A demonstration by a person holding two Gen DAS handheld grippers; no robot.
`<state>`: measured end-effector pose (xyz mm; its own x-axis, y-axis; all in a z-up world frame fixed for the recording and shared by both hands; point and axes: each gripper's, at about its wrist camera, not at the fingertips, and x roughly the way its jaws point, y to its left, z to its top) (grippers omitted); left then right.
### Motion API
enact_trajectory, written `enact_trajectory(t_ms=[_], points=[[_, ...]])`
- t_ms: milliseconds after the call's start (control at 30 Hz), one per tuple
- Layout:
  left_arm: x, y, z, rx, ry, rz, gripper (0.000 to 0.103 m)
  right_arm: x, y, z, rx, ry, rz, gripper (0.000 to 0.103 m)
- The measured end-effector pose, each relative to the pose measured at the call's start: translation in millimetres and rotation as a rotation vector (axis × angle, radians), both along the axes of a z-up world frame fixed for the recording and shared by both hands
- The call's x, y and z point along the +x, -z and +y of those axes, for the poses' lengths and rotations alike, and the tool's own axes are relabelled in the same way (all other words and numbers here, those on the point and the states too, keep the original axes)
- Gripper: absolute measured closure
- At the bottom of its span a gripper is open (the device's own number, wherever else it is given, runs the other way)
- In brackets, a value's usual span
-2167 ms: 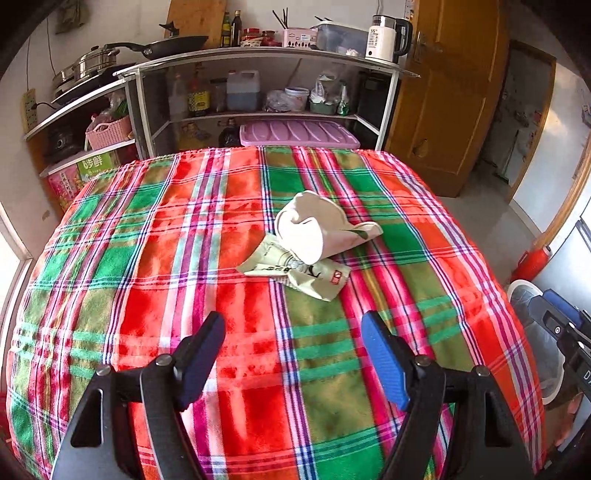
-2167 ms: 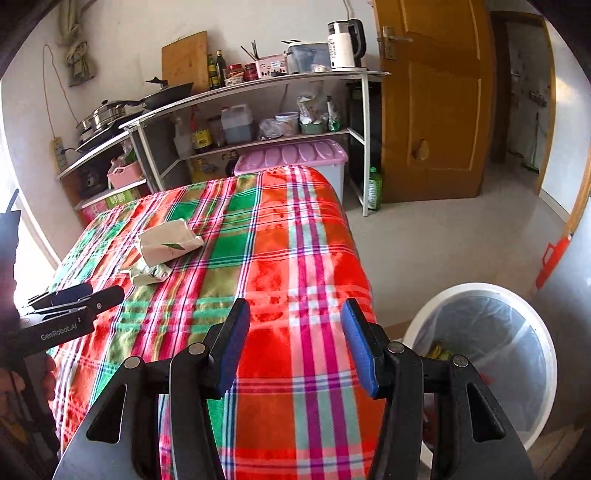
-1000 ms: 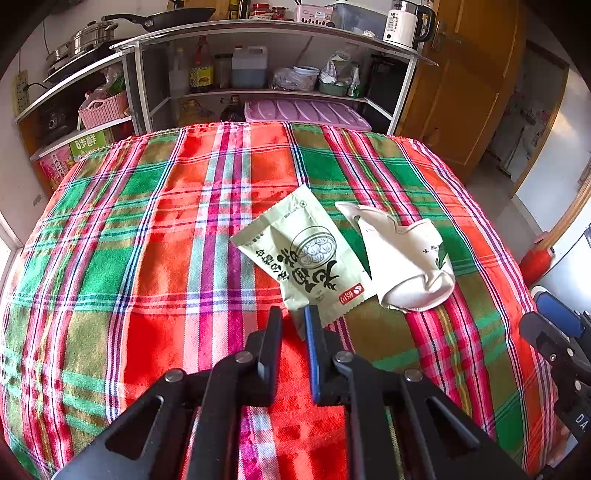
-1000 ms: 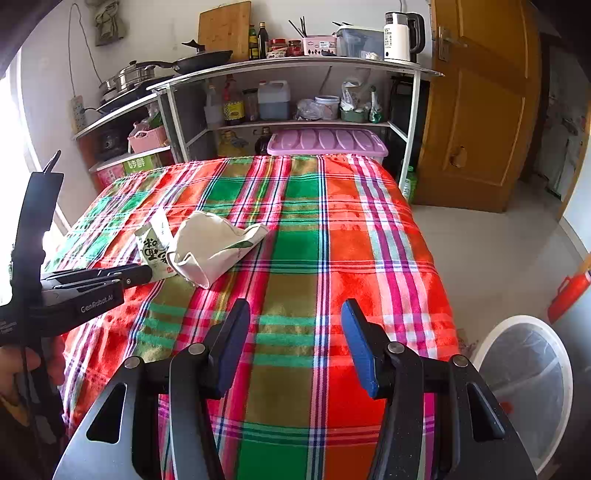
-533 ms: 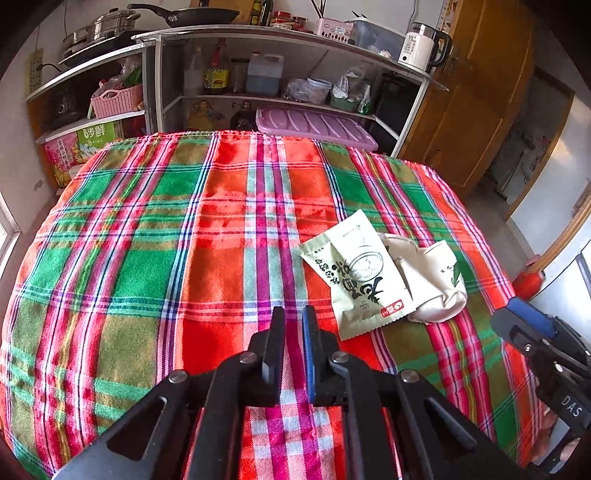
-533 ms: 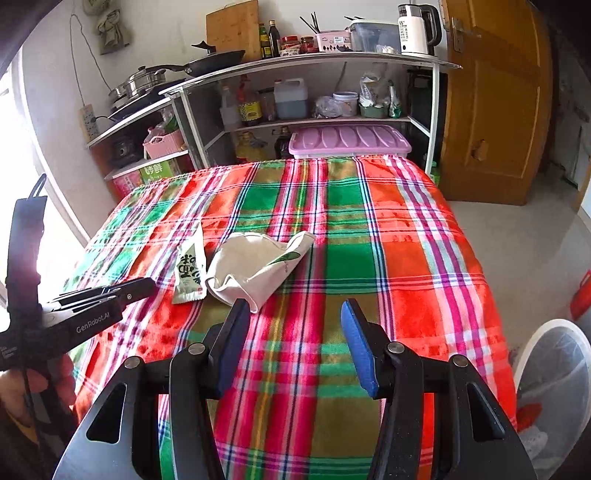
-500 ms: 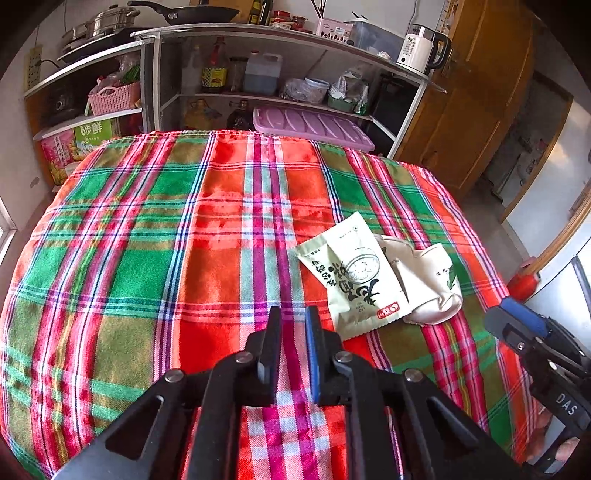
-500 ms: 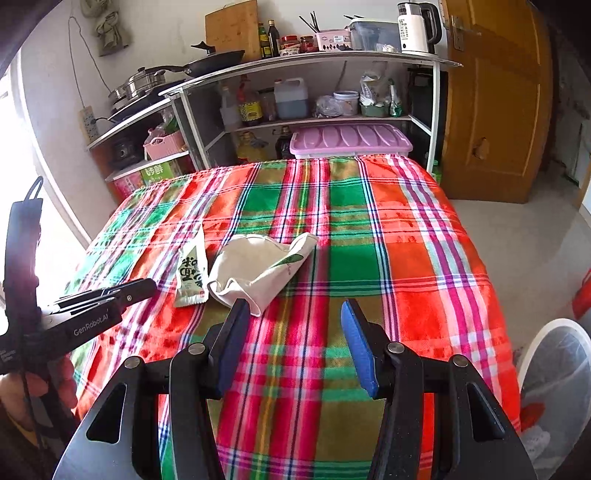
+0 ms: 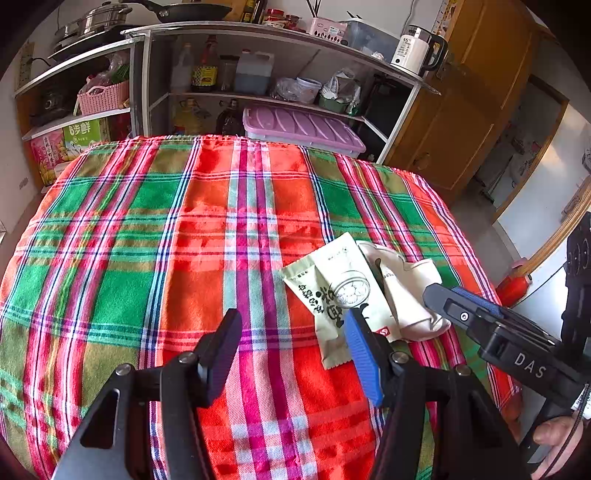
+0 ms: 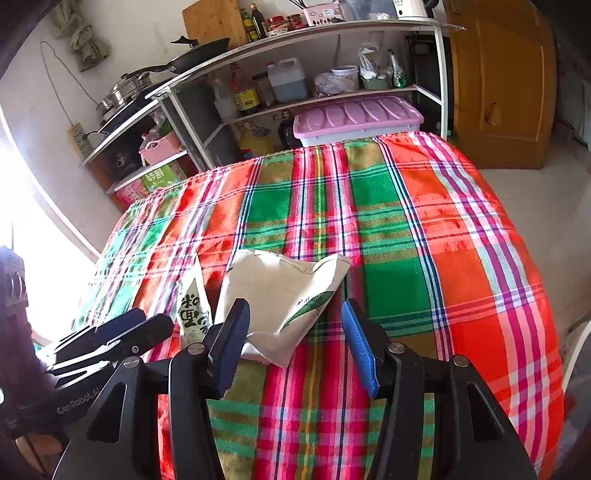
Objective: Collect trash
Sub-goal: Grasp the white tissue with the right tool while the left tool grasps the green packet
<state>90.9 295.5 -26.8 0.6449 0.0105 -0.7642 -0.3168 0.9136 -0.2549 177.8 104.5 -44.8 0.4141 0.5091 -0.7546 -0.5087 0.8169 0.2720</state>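
Observation:
A pale green snack packet [image 9: 332, 291] lies flat on the plaid tablecloth [image 9: 184, 229], with a crumpled white bag [image 9: 406, 288] touching its right side. My left gripper [image 9: 293, 334] hovers just before the packet. Its jaws are opening and only cloth shows between them; the packet's near edge lies by the right finger. In the right wrist view the white bag [image 10: 280, 288] sits straight ahead of my right gripper [image 10: 293, 332]. That gripper is open, and the bag's near corner reaches in between its fingers without being pressed. The green packet [image 10: 192, 306] stands on edge to the left.
A metal shelf rack [image 9: 280, 33] with pans, bottles and a kettle stands behind the table, with a purple lidded box [image 9: 299, 125] under it. A wooden door [image 10: 502, 81] is at the right. A white bin rim [image 10: 576, 350] shows past the table's right edge.
My left gripper's jaws have parted from shut to open. My right gripper has moved in toward the white bag, which now looms large between its fingers.

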Motion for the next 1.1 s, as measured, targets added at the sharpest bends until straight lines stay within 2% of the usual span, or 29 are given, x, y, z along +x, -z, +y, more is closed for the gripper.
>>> enact_trajectory(t_ms=[167, 200, 233, 267, 300, 367, 533, 667, 700, 867, 1033, 1100], points=[[14.6, 7.3, -3.9, -0.007, 0.019, 0.035, 0.043, 9.2, 13.1, -4.0, 0.047, 0.014, 0.069, 0.05], [16.1, 8.8, -4.8, -0.007, 0.021, 0.037, 0.043, 10.4, 14.5, -5.2, 0.056, 0.016, 0.077, 0.053], [17.4, 10.1, -5.3, -0.005, 0.019, 0.039, 0.043, 10.6, 14.5, -5.9, 0.06, 0.017, 0.078, 0.057], [18.5, 10.9, -5.9, -0.001, 0.016, 0.046, 0.043, 10.8, 14.2, -5.8, 0.058, 0.014, 0.075, 0.07], [19.3, 10.9, -7.4, 0.006, 0.019, 0.046, 0.043, 10.9, 13.6, -5.7, 0.053, 0.014, 0.067, 0.077], [21.2, 11.9, -9.4, 0.017, 0.021, 0.051, 0.043, 11.1, 12.4, -7.5, 0.059, 0.021, 0.062, 0.085], [27.3, 13.5, -13.2, 0.046, 0.026, 0.059, 0.042, 7.3, 8.5, -8.3, 0.054, 0.011, 0.028, 0.088], [29.4, 14.3, -20.7, 0.112, 0.037, 0.075, 0.043, 5.5, 6.4, -8.5, 0.045, -0.006, 0.013, 0.089], [29.1, 14.3, -21.5, 0.12, 0.035, 0.075, 0.045, 5.4, 6.2, -8.1, 0.045, -0.007, 0.011, 0.09], [29.0, 12.8, -17.4, 0.125, 0.016, 0.077, 0.076, 6.2, 4.9, -12.3, 0.052, 0.002, 0.003, 0.092], [30.9, 12.9, -23.6, 0.145, 0.026, 0.073, 0.086, 4.9, 2.8, -16.4, 0.052, 0.006, -0.008, 0.093], [30.4, 12.3, -25.1, 0.148, 0.032, 0.071, 0.087, 4.1, 2.4, -16.9, 0.049, 0.005, -0.012, 0.093]])
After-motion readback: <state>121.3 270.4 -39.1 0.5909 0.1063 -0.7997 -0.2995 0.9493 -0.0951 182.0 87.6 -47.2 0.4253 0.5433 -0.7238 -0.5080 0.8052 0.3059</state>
